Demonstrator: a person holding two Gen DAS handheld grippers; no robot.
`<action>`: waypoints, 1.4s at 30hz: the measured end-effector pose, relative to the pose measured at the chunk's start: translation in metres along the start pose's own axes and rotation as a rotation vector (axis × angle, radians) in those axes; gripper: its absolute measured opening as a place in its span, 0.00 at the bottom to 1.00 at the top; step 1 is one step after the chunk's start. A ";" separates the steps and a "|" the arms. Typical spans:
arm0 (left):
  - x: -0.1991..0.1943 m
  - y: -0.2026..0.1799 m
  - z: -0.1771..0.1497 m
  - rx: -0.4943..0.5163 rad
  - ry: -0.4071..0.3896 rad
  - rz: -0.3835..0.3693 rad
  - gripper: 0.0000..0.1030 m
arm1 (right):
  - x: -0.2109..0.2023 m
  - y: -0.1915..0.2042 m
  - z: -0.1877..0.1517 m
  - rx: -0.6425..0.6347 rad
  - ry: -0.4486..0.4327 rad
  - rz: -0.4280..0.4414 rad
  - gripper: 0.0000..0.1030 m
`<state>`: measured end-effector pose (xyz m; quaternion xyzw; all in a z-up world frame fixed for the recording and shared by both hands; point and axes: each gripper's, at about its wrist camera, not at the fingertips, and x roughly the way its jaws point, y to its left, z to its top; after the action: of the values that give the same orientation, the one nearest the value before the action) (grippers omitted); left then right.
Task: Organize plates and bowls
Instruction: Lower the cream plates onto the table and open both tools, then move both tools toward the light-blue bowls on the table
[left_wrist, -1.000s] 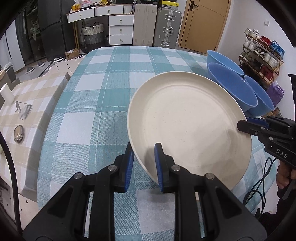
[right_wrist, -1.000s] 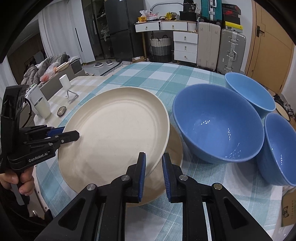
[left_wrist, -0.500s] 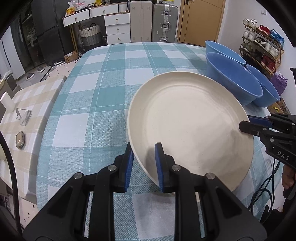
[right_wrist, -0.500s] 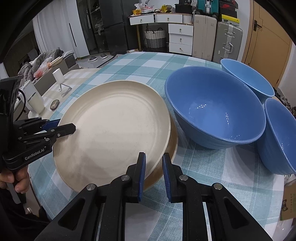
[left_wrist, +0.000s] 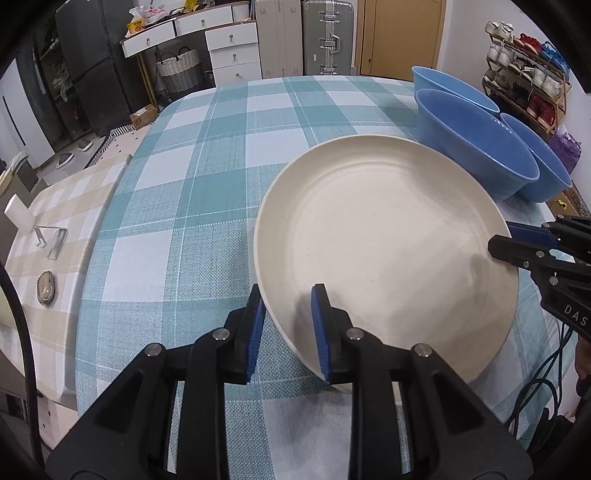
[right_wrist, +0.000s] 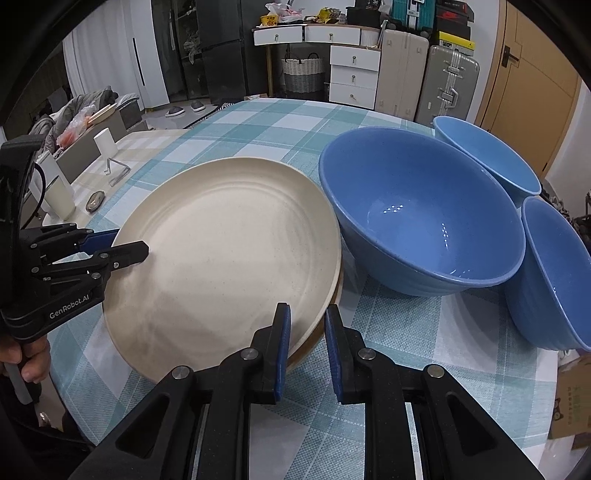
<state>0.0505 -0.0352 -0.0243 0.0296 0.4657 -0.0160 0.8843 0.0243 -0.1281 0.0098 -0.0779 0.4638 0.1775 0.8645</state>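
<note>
Checked surface (left_wrist: 207, 155): both grippers, left gripper (left_wrist: 286, 325) and right gripper (right_wrist: 306, 345), narrow, pinching cream plate (right_wrist: 229, 251) over lower plate (right_wrist: 314, 349); three blue bowls (right_wrist: 424, 229) unstacked.

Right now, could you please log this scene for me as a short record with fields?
left gripper: shut on cream plate rim
right gripper: shut on opposite rim of the same plate
under plate: a tan plate, edge just visible
blue bowls: three, beside the plates, none stacked
surface: checked tablecloth
</note>
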 end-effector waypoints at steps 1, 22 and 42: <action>0.001 0.000 0.000 0.003 0.001 0.001 0.21 | 0.000 0.000 0.000 -0.001 -0.001 -0.001 0.19; 0.006 0.017 0.000 -0.075 0.052 -0.078 0.38 | -0.002 -0.007 -0.004 0.058 -0.019 0.022 0.35; -0.070 -0.004 0.040 -0.105 -0.106 -0.178 0.99 | -0.086 -0.050 -0.011 0.166 -0.205 -0.006 0.98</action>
<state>0.0436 -0.0416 0.0556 -0.0591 0.4194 -0.0717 0.9030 -0.0089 -0.1977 0.0738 0.0110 0.3861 0.1427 0.9113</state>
